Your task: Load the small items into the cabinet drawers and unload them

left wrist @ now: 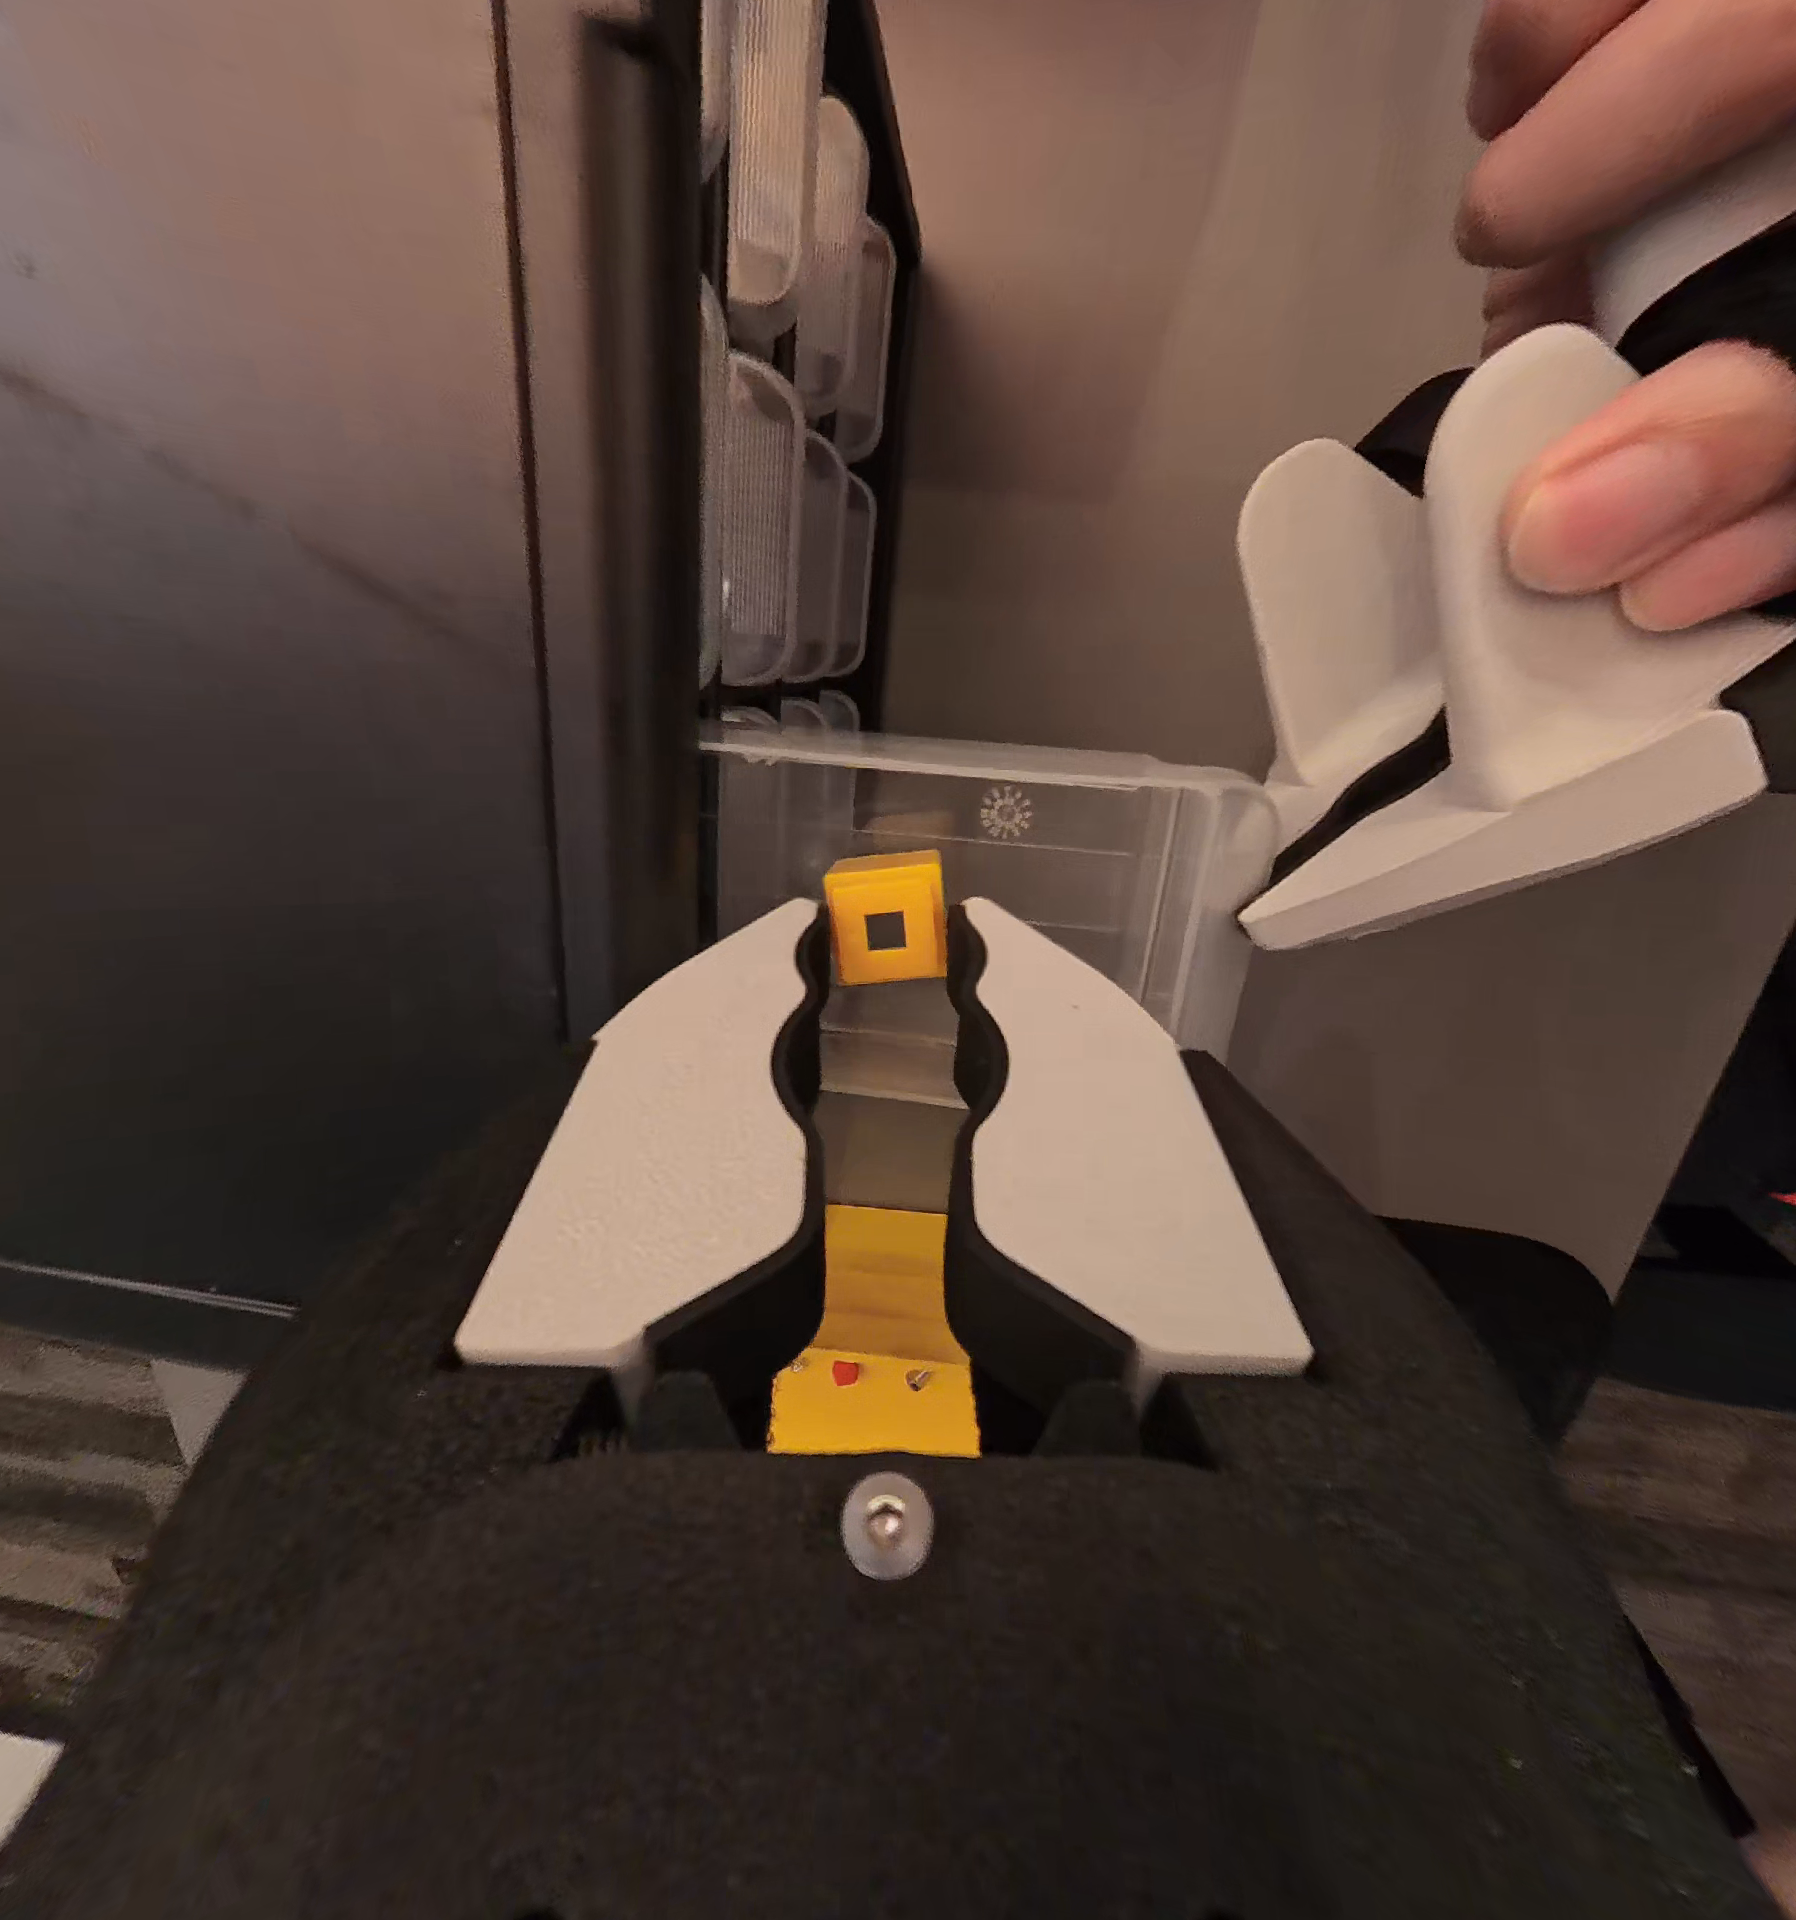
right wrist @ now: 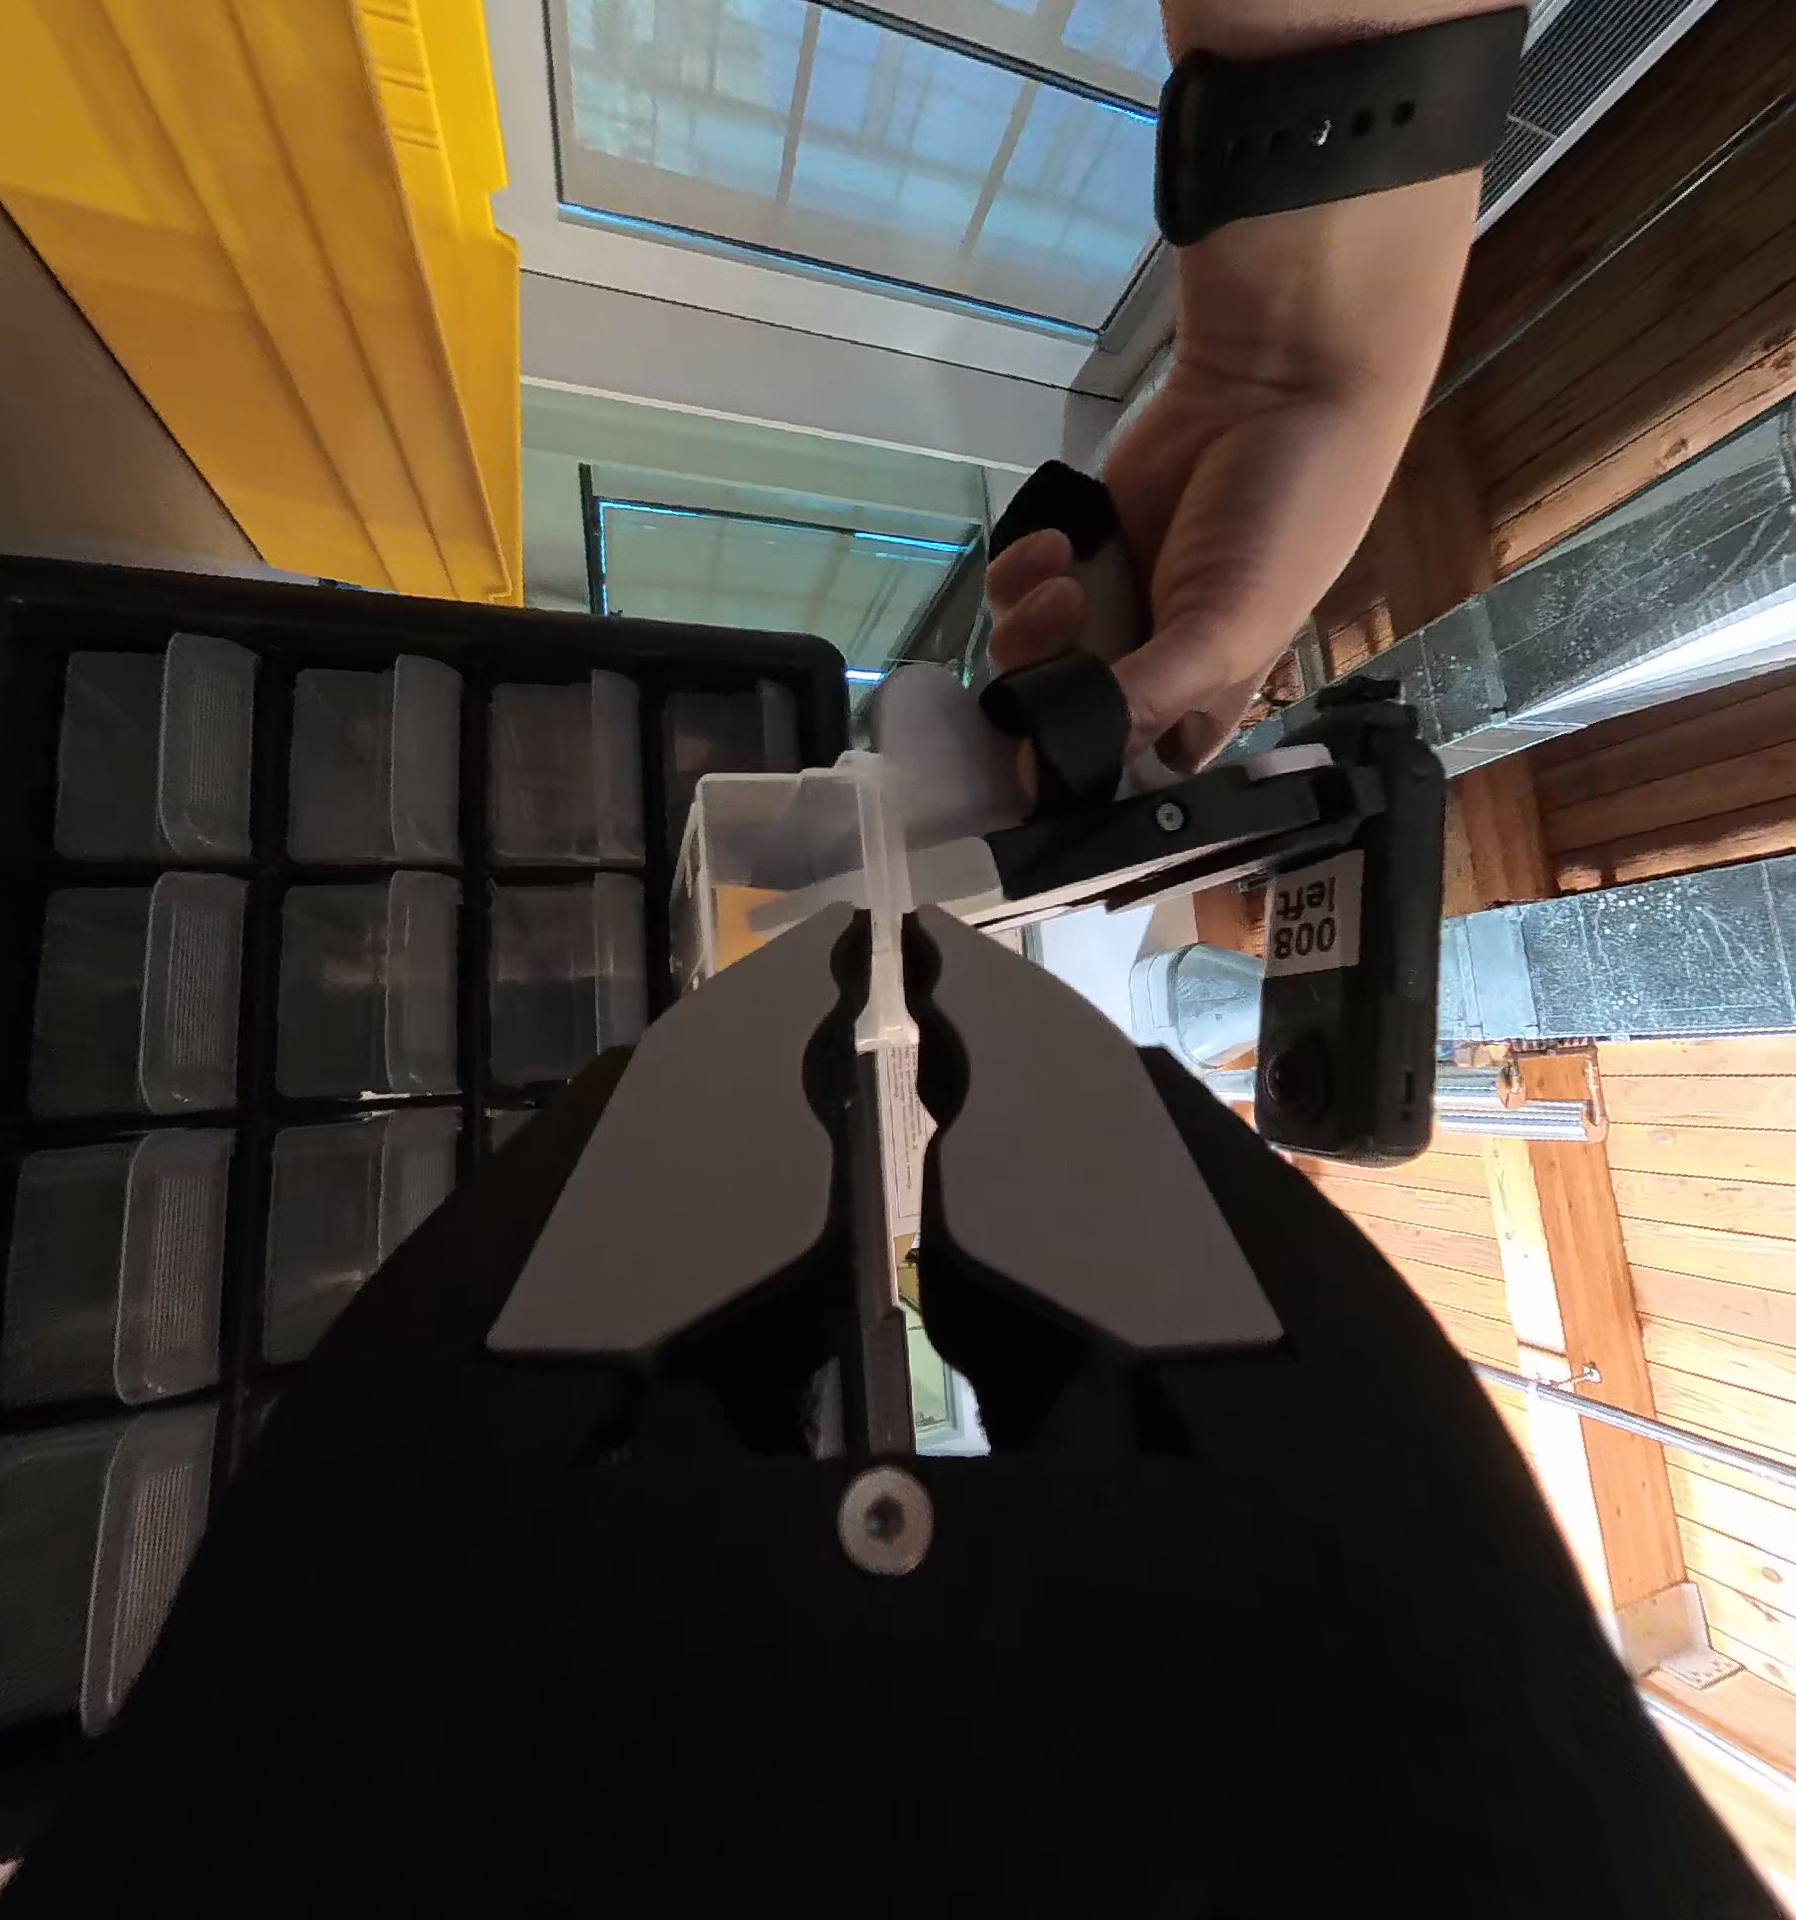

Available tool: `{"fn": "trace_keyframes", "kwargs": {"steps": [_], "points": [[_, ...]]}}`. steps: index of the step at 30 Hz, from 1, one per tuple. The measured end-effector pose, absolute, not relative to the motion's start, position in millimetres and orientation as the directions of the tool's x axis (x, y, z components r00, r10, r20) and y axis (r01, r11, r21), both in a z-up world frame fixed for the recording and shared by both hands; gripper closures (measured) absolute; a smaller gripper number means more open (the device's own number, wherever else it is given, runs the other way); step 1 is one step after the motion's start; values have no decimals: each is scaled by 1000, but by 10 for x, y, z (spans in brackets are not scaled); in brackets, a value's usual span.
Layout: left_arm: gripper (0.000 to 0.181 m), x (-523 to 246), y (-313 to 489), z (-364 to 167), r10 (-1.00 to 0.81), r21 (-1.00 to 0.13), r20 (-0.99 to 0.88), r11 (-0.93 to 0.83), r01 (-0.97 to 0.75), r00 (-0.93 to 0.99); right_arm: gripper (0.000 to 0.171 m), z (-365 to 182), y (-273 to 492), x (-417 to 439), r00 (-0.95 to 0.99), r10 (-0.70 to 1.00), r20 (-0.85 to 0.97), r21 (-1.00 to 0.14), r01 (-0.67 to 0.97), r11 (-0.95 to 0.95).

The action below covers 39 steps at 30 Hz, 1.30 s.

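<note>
Yellow block (left wrist: 886,928) pinched at my left hand-held gripper (left wrist: 889,940) tips, poised over open clear drawer (left wrist: 1060,831) just ahead. My right hand-held gripper (right wrist: 886,940) clamps drawer's front tab, holding it out of cabinet (right wrist: 395,634). Judging: load under way, drop pending; unloading still ahead.

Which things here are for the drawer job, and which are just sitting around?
For the job:
left gripper
yellow block
right gripper
clear drawer, pulled out
black cabinet

Just there:
yellow bin
closed drawers
black wristband
</note>
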<state>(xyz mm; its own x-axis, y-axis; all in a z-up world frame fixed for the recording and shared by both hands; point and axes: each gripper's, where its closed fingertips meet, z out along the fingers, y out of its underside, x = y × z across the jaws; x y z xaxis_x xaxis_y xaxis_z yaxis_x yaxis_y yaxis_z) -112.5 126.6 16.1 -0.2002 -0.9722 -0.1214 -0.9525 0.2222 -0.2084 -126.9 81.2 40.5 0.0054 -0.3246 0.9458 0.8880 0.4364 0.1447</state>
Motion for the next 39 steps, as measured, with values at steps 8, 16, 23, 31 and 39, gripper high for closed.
{"fn": "trace_keyframes", "kwargs": {"steps": [8, 16, 23, 31, 39], "points": [[160, -1133, 1256, 111, -967, -117, -117, 242, -963, -228, 165, 383, 822, -1275, -3, -321, 947, 150, 888, 435], [153, -1089, 1244, 226, -968, -176, -147, 228, -958, -204, 165, 402, 788, -1267, 9, -320, 948, 142, 884, 446], [149, -1198, 1231, 751, -967, -446, -241, 183, -876, -79, 165, 404, 854, -1265, -1, -316, 949, 143, 893, 426], [164, -2331, 1585, 1241, -727, -770, -308, -188, -610, 613, 165, 379, 1225, -1193, -10, -262, 965, 105, 930, 351], [148, -3071, 1943, 1075, -570, -830, -270, -270, -487, 776, 164, 379, 1565, -1061, -5, -208, 978, 59, 965, 254]]}}
